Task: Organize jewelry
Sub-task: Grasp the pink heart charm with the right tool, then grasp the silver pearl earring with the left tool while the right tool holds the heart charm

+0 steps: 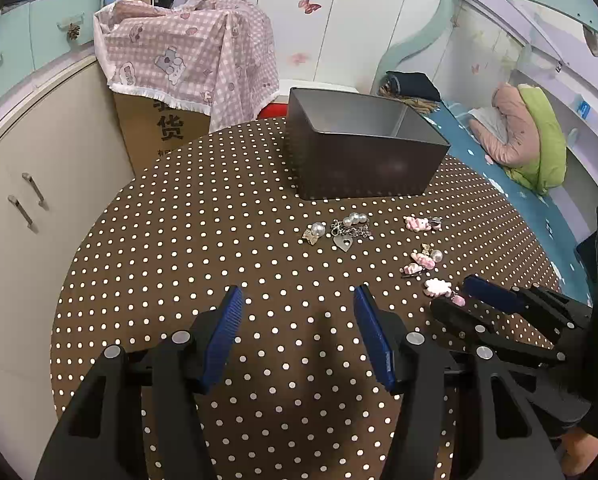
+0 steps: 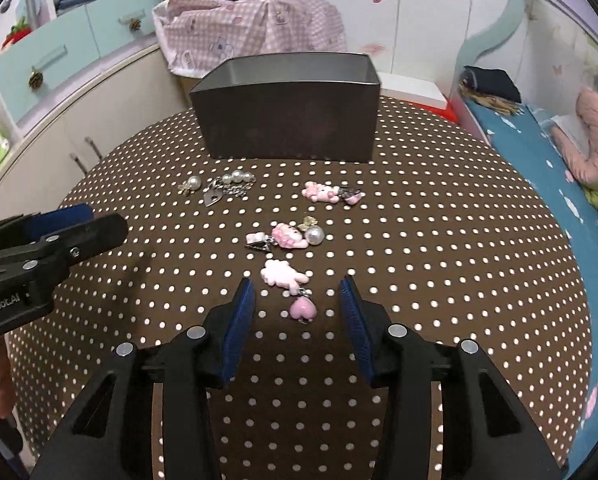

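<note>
We have both tongs released and holding nothing. Left gripper (image 1: 299,304) hangs over bare polka-dot tablecloth (image 1: 171,248), jaws spread wide. Right gripper (image 2: 295,300) has its jaws apart too, either side of the pink cloud charm (image 2: 283,274) and its pink heart pendant (image 2: 303,308); we can't tell if the pads touch either piece. From the right wrist view, the rest of the jewelry runs toward 12 o'clock: pink charm cluster with a big pearl (image 2: 287,236) just past the cloud charm, pink kitty charm (image 2: 325,193) farther on at 1 o'clock, pearl chain with a metal heart tag (image 2: 229,186) at 11 o'clock, a lone pearl clip (image 2: 191,185) just beside it at its 9 o'clock. All pieces lie on the cloth, outside the grey tin box (image 2: 287,120), which stands open-topped at 12 o'clock behind them. In the left wrist view the right gripper sits at 3 o'clock, by the cloud charm.
</note>
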`<action>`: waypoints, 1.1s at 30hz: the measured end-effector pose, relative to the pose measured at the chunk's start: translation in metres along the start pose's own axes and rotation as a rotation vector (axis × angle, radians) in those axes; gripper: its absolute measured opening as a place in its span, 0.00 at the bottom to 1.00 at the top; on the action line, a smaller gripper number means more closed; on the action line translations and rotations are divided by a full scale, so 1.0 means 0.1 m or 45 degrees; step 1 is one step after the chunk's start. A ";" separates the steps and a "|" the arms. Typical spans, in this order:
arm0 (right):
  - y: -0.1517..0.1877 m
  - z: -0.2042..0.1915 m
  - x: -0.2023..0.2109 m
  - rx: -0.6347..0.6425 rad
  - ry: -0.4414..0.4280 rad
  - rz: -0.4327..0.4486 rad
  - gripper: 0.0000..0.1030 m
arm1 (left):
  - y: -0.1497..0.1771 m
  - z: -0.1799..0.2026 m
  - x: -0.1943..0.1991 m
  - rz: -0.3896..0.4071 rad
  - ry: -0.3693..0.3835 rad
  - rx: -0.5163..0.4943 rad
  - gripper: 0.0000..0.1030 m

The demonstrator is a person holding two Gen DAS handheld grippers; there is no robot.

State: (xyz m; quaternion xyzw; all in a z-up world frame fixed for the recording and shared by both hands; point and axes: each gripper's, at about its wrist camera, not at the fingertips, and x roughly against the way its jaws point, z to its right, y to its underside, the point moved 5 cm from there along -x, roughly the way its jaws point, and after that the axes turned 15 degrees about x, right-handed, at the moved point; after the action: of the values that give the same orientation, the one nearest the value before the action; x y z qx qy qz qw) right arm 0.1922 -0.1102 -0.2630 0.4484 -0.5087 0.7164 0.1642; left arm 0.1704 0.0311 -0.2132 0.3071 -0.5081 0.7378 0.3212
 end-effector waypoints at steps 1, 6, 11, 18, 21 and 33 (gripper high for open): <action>-0.01 -0.01 0.00 0.012 0.008 0.003 0.34 | 0.00 0.00 -0.01 -0.005 0.003 0.002 0.53; -0.02 0.03 0.02 0.023 -0.018 0.013 0.12 | -0.04 0.02 -0.08 -0.027 0.022 0.007 0.53; 0.06 0.21 0.06 -0.031 -0.003 0.023 0.12 | -0.10 0.01 -0.17 -0.040 0.023 0.018 0.53; 0.06 0.57 0.09 -0.116 0.024 0.052 0.12 | -0.24 0.02 -0.35 -0.052 0.021 0.022 0.53; 0.01 0.61 0.06 -0.132 0.013 0.062 0.12 | -0.32 0.04 -0.48 -0.062 0.008 0.011 0.53; -0.17 0.70 -0.02 -0.148 -0.025 0.096 0.13 | -0.44 0.11 -0.71 -0.053 -0.068 -0.108 0.44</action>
State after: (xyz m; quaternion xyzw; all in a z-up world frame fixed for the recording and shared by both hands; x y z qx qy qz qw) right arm 0.2382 -0.1635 -0.2486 0.4256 -0.5675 0.6869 0.1576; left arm 0.2491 0.0210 -0.2413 0.3232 -0.5408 0.7003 0.3356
